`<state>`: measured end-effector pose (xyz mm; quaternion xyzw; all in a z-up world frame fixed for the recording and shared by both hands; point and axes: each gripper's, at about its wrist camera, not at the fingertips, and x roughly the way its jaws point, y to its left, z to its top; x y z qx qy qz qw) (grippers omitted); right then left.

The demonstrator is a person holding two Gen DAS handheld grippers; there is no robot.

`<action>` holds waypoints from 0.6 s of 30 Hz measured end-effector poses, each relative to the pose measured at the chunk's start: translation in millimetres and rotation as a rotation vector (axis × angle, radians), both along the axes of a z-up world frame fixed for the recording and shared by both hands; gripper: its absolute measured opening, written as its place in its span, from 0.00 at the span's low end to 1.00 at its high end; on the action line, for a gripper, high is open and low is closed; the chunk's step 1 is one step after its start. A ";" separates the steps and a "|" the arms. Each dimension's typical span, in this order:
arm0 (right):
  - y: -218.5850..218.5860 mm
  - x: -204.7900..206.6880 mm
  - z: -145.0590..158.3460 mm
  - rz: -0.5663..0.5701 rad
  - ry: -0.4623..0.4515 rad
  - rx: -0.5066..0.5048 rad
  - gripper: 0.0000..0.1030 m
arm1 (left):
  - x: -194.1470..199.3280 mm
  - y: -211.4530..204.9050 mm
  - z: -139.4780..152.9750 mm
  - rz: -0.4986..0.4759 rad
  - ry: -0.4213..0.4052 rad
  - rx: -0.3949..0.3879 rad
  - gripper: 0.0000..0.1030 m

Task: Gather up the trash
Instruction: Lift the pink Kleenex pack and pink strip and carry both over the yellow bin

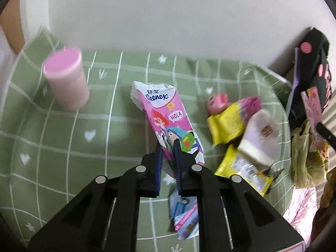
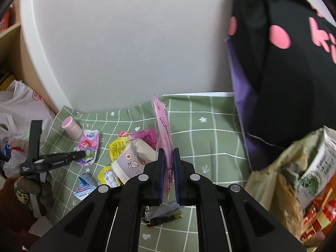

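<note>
your left tongs (image 1: 168, 147) are clamped on the lower end of a pink tissue pack (image 1: 168, 115), which stands up tilted above the green checked cloth (image 1: 63, 142) that covers the table. no earlier view is there to compare. behind and to the left of the pack a pink cup (image 1: 66, 78) stands upright on the cloth, well apart from it. to the right lies a loose heap: yellow wrappers (image 1: 226, 124), a white paper cup (image 1: 260, 138) on its side, and a small pink toy (image 1: 216, 104) behind them. a blue and pink wrapper (image 1: 184, 216) lies flat under your left tongs.

your right tongs (image 2: 168, 157) are pinched on a thin pink wrapper (image 2: 162, 126) that stands up on edge between the pads. it is lifted clear of the cloth, to the right of the heap. at the far right a bag (image 2: 279, 180) is stuffed with cartons and packets, just below a black cloth with pink spots (image 2: 283, 63). a dark wrapper (image 2: 163, 218) lies on the cloth under your right tongs.
</note>
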<state>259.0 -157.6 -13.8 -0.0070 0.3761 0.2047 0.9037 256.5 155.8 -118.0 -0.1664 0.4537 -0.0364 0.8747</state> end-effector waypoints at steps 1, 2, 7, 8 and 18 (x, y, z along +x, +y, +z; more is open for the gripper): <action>-4.2 -2.8 1.8 -0.009 -0.006 0.004 0.08 | 0.0 -1.6 7.3 -0.002 -0.021 0.004 0.10; -7.8 -4.9 3.5 -0.015 -0.011 0.004 0.08 | 0.4 -3.1 16.1 -0.007 -0.044 0.007 0.10; -20.4 -18.5 10.6 -0.053 -0.048 -0.006 0.08 | 5.2 -24.6 66.3 -0.098 -0.171 0.000 0.10; -23.4 -21.3 12.8 -0.062 -0.055 -0.005 0.08 | 6.6 -35.1 78.8 -0.141 -0.205 -0.008 0.10; -80.7 -56.5 57.6 -0.231 -0.190 0.015 0.08 | 12.9 -149.3 158.3 -0.487 -0.412 -0.043 0.10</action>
